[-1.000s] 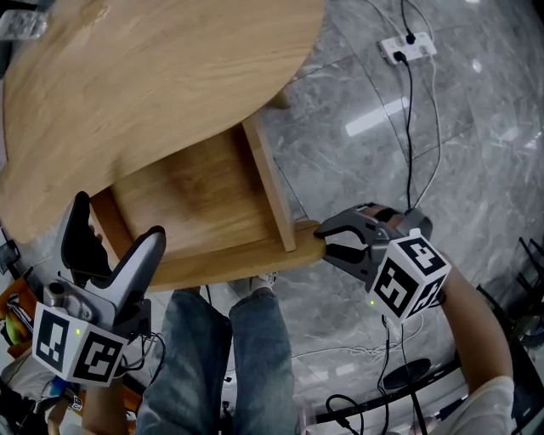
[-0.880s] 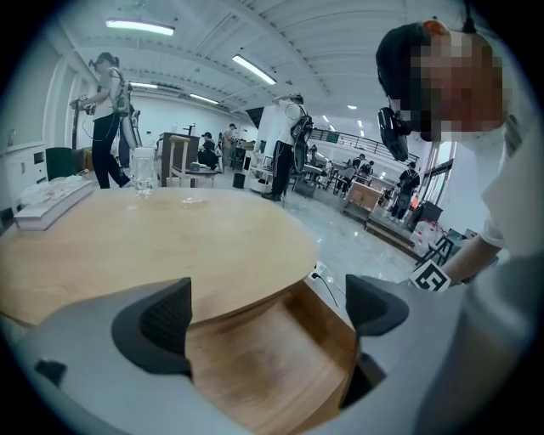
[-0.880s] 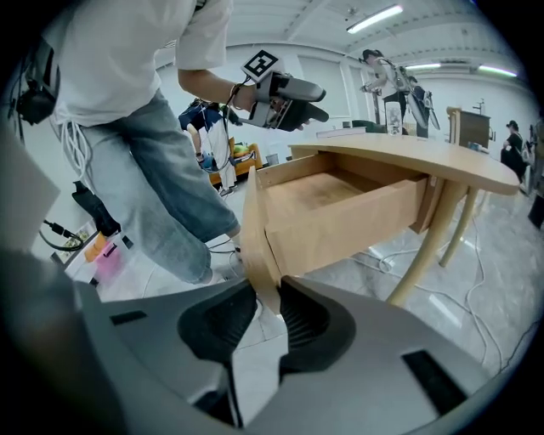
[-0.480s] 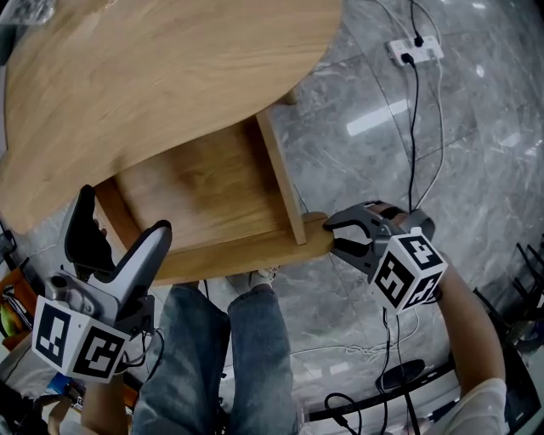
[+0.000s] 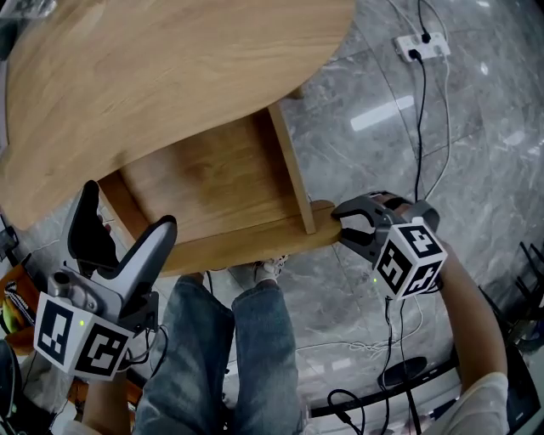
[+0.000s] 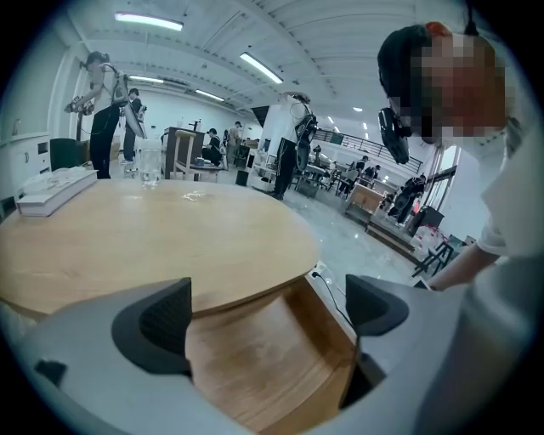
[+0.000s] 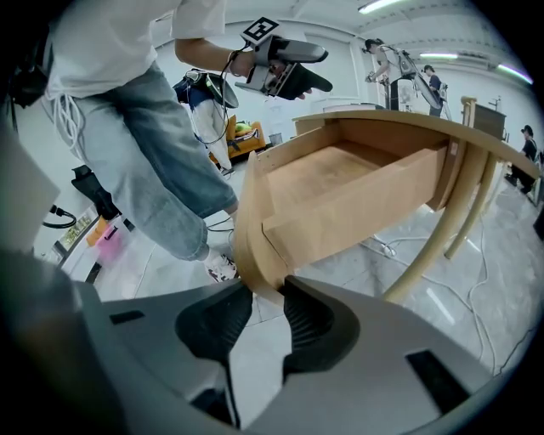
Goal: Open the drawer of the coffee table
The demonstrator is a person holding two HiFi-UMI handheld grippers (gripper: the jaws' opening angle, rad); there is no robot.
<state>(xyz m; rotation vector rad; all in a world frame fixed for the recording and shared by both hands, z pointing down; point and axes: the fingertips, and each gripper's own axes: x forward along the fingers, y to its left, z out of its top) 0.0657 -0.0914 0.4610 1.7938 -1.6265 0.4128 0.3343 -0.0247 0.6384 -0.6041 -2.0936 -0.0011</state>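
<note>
The left tongs (image 5: 126,211) are hanging wide open, holding nothing. Right of them the wooden drawer (image 5: 212,183) is sticking out from under the round surface (image 5: 170,68). The right tongs (image 5: 341,225) are pinching its front board's end.

The floor (image 5: 476,170) was polished grey marble, catching glare from long strip lights (image 6: 149,21) on a white ceiling. A white power strip (image 5: 422,44) lay far right, black cables (image 5: 419,127) trailing nearer. Far off, people (image 6: 106,110) stood among furniture (image 6: 183,149).
</note>
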